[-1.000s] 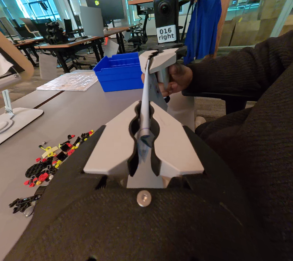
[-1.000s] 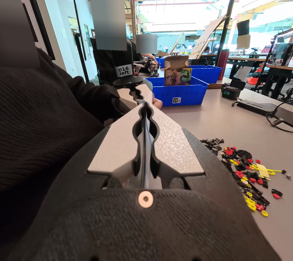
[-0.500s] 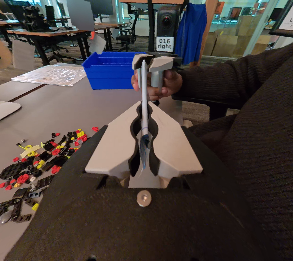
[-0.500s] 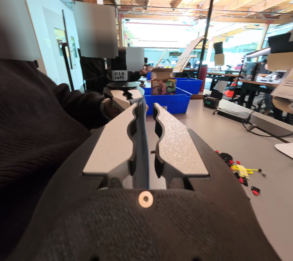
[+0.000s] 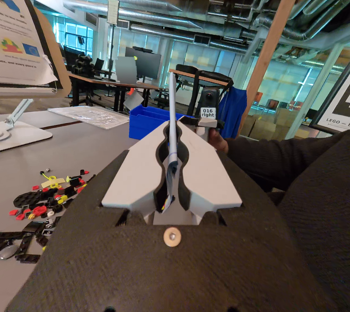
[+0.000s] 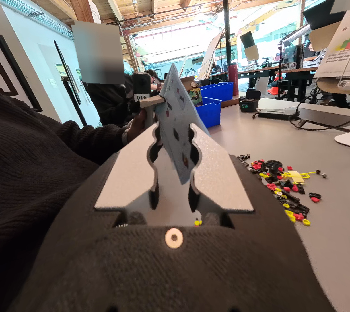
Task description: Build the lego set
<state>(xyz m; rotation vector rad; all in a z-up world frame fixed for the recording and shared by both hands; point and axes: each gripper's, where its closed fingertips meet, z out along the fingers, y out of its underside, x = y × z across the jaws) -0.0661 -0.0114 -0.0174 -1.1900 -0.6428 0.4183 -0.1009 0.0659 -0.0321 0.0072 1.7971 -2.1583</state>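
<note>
My left gripper (image 5: 172, 124) is shut on a thin light-blue instruction booklet (image 5: 172, 105), which stands edge-on and upright between its fingers. My right gripper (image 6: 174, 126) is open; the booklet (image 6: 176, 113) passes through the gap between its jaws, tilted, and I cannot tell if it touches them. The left gripper (image 6: 154, 103) shows beyond, clamped on the booklet's far edge. The right gripper (image 5: 203, 123) shows just behind the left one. Loose black, red and yellow lego pieces (image 5: 47, 198) lie on the grey table (image 5: 75, 147), to the right in the right wrist view (image 6: 280, 183).
A blue bin (image 5: 149, 123) stands at the table's far side, holding a small colourful box (image 6: 195, 94). A white document stand (image 5: 20, 132) and a clear plastic bag (image 5: 87, 115) are at the left. Black devices with a cable (image 6: 274, 113) lie at the far right. The left gripper's tips are roughly 9 centimeters from the right gripper's.
My right gripper has opened and let go of the booklet. My left gripper keeps hold of it and has tilted it upward. Both views have swung upward.
</note>
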